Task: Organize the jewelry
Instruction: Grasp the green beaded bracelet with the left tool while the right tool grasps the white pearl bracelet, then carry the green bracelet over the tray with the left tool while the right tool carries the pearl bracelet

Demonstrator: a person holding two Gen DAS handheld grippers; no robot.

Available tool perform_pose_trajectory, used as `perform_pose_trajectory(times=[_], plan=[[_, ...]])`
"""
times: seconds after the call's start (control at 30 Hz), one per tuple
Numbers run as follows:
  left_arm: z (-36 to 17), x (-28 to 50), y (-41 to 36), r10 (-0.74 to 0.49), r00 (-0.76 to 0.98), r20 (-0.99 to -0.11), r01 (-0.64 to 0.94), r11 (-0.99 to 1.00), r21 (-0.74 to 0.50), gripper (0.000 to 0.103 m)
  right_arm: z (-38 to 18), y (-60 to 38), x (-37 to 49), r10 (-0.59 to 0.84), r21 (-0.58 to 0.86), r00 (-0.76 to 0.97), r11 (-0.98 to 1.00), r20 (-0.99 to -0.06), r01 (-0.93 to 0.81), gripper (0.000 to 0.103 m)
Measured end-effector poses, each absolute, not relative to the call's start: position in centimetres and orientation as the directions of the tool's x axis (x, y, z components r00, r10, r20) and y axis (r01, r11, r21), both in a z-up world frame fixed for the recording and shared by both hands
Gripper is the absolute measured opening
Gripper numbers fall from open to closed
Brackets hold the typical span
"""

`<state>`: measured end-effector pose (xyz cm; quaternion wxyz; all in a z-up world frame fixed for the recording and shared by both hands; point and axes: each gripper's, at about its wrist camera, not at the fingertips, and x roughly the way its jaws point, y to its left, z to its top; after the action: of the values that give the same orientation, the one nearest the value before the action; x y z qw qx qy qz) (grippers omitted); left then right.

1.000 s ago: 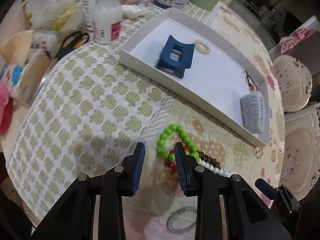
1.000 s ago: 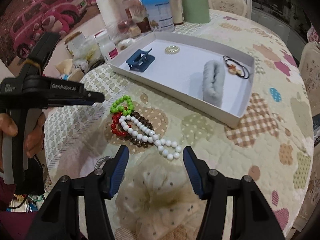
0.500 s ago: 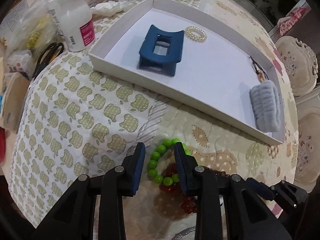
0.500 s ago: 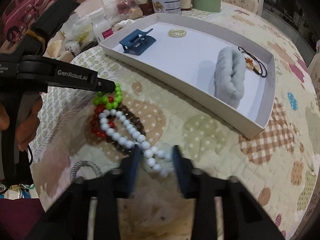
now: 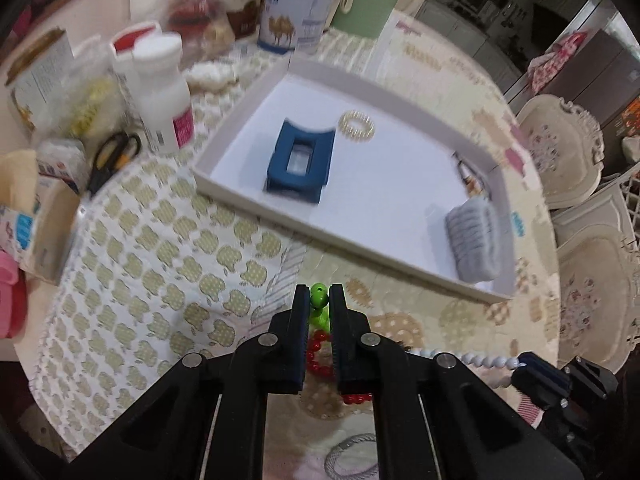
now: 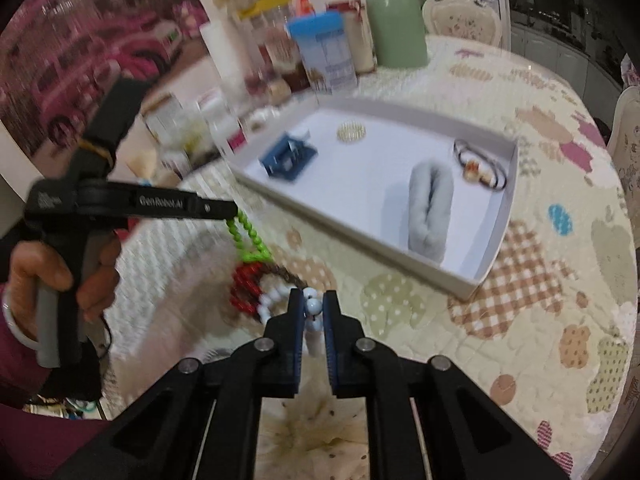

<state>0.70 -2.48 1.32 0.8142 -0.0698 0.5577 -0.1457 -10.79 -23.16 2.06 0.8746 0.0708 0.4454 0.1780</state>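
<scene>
My left gripper (image 5: 319,300) is shut on a green bead bracelet (image 5: 319,305) and lifts it; from the right wrist view the green bracelet (image 6: 249,237) hangs stretched from the left gripper (image 6: 232,212). My right gripper (image 6: 311,305) is shut on a white bead bracelet (image 6: 276,298), which also shows in the left wrist view (image 5: 476,358). A red bead bracelet (image 6: 245,288) and a brown one lie tangled beneath them. The white tray (image 6: 352,224) holds a blue hair claw (image 6: 287,156), a gold spiral tie (image 6: 351,132), a grey scrunchie (image 6: 430,208) and a black cord charm (image 6: 478,164).
Bottles, cans and a green jug (image 6: 394,16) crowd the table's far left. Scissors (image 5: 114,156) lie beside a white bottle (image 5: 164,96). A grey spiral hair tie (image 5: 352,458) lies near me. Chairs (image 5: 560,152) stand to the right.
Both grippers have shut: the left on the green bracelet, the right on the white one. The left has lifted and the green bracelet now hangs stretched.
</scene>
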Motion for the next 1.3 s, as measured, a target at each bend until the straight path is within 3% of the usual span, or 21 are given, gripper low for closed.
perform_pose_trajectory(times=[0.63, 1.3], plan=[[8.5, 2.5, -4.6, -0.319, 0.445, -0.837, 0.248, 0.942, -0.227, 0.013, 10.3, -24.2, -7.8, 0.352, 0.235, 0.666, 0.936, -0.657, -0.263, 0.009], [7.3, 12.1, -9.2, -0.333, 0.397, -0.855, 0.308, 0.926, -0.217, 0.013, 6.8, -23.2, 1.2, 0.340, 0.250, 0.605, 0.940, -0.720, -0.230, 0.009]])
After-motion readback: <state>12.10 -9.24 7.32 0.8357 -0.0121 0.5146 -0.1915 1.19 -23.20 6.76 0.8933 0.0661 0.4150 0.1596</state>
